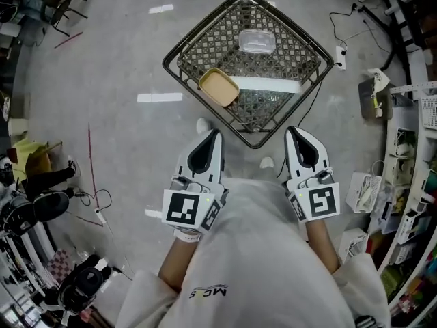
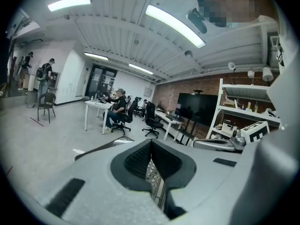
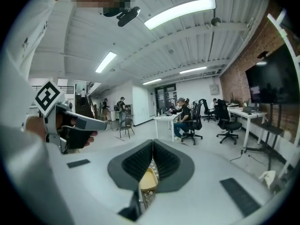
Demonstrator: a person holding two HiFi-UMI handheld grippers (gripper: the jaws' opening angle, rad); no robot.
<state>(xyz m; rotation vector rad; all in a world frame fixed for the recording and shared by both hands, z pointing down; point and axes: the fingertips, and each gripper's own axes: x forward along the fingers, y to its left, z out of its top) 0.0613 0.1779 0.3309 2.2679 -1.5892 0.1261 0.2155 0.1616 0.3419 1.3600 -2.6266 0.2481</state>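
The person holds both grippers close in front of the body, above the floor. The left gripper has its jaws pressed together with nothing between them, and so does the right gripper. Just ahead of both, a wire basket stands on the floor, holding a tan dish, a clear tub and a white strip.

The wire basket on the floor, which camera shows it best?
The head view: it shows the whole wire basket from above, with a tan dish and a clear box inside. The left gripper view catches only a sliver of mesh; the right gripper view, a sliver of mesh and the tan dish.
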